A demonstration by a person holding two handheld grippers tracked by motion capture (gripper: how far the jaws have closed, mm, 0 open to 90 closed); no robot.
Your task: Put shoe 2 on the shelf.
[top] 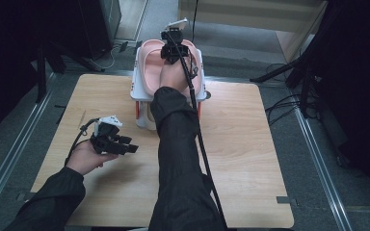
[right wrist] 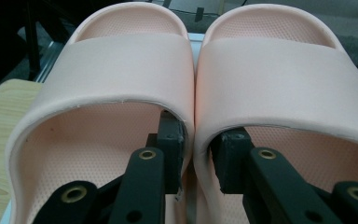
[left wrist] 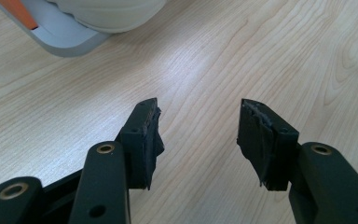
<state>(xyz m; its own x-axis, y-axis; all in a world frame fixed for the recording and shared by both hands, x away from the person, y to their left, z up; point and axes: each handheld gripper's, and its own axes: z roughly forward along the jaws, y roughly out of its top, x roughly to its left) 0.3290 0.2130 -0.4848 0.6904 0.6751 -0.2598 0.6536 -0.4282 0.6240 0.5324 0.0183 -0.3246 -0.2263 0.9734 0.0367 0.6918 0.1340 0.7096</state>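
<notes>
The pink slippers (right wrist: 186, 79) sit side by side on the white rack (top: 137, 89) at the tabletop's (top: 250, 144) far edge. My right claw (right wrist: 196, 154) straddles their touching inner walls, lightly clenched. My left claw (left wrist: 198, 135) hovers released over bare wood.

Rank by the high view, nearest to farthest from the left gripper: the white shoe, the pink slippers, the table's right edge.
1. White shoe: just right of the left gripper, low in the rack.
2. Pink slippers: on top of the rack, farther back.
3. Table's right edge: far across.
</notes>
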